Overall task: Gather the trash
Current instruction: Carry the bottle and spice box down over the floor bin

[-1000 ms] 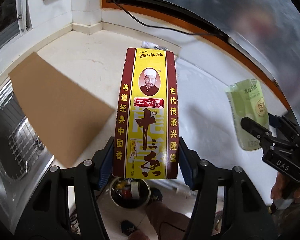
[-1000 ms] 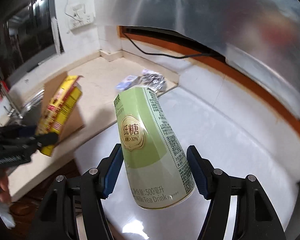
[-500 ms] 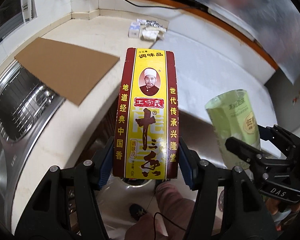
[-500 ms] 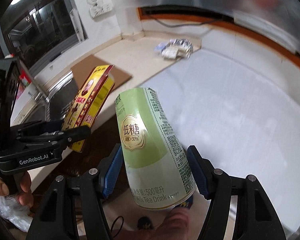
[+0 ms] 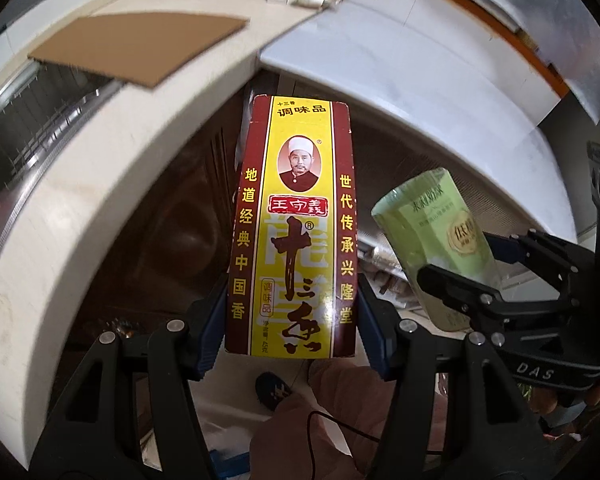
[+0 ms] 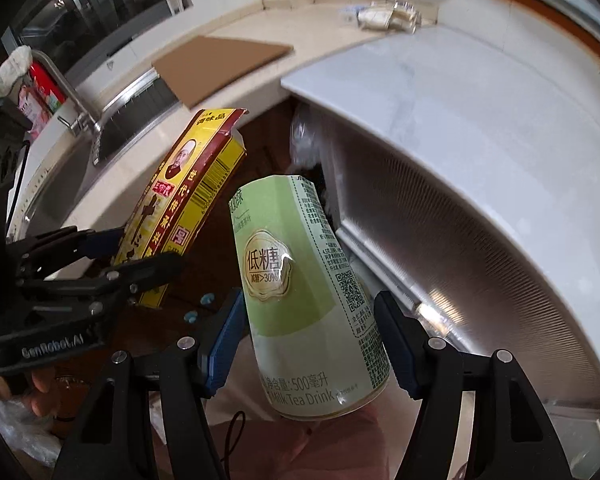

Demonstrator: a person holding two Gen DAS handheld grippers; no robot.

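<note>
I'm holding the left gripper [image 5: 292,320] pinched on the red-yellow seasoning box [image 5: 294,224], right gripper [image 6: 308,340] pinched on the green milk tea cup [image 6: 304,292]; both are hanging off the countertop's [image 5: 80,216] front edge, over the floor. Cardboard sheet [image 5: 140,46] is lying by the sink [image 5: 28,120], wrappers [image 6: 388,16] at the back corner

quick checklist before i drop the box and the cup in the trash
1. Box clamped in left hand-held gripper: ok.
2. Cup clamped in right hand-held gripper: ok.
3. Box and cup apart, not colliding: ok.
4. Both clear of the counter edge: ok.
5. Trash bin in sight below: cannot tell.
6. Wrappers left on the counter: not ok, still to collect.
</note>
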